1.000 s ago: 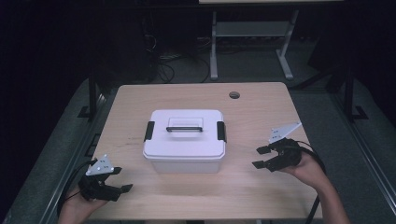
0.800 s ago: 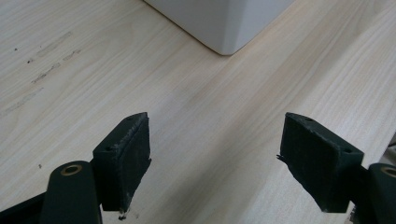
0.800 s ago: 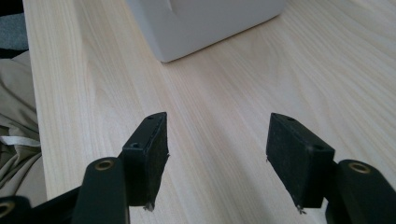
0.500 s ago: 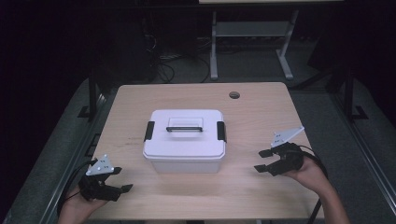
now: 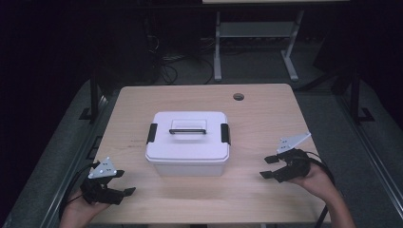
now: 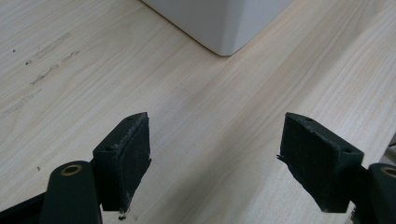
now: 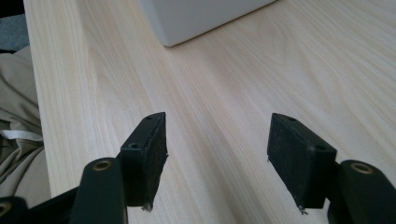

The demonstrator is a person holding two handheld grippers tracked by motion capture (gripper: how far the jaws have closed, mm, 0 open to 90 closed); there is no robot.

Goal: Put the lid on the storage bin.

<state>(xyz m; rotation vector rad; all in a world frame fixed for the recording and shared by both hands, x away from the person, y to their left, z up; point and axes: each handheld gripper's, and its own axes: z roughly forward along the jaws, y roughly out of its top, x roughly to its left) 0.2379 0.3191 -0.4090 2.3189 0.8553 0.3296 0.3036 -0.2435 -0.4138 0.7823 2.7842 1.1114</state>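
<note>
A white lidded storage box (image 5: 188,142) with a dark handle and two black side latches stands in the middle of the wooden table (image 5: 266,114). My left gripper (image 5: 124,183) rests open at the table's front left corner, apart from the box. My right gripper (image 5: 267,167) hovers open at the front right, a short way from the box's right side. In the left gripper view a bottom corner of the box (image 6: 224,23) lies ahead of the spread jaws. The box corner (image 7: 187,18) also appears ahead in the right gripper view. Neither gripper holds anything.
A round cable hole (image 5: 238,96) sits near the table's far right edge. Beyond the table stand a metal frame (image 5: 252,42) and loose cables on the floor. Beige cloth (image 7: 16,116) hangs past the table's front edge in the right gripper view.
My right gripper has drifted slightly toward the near edge and a little to the right. The left gripper has hardly moved. The box stays put.
</note>
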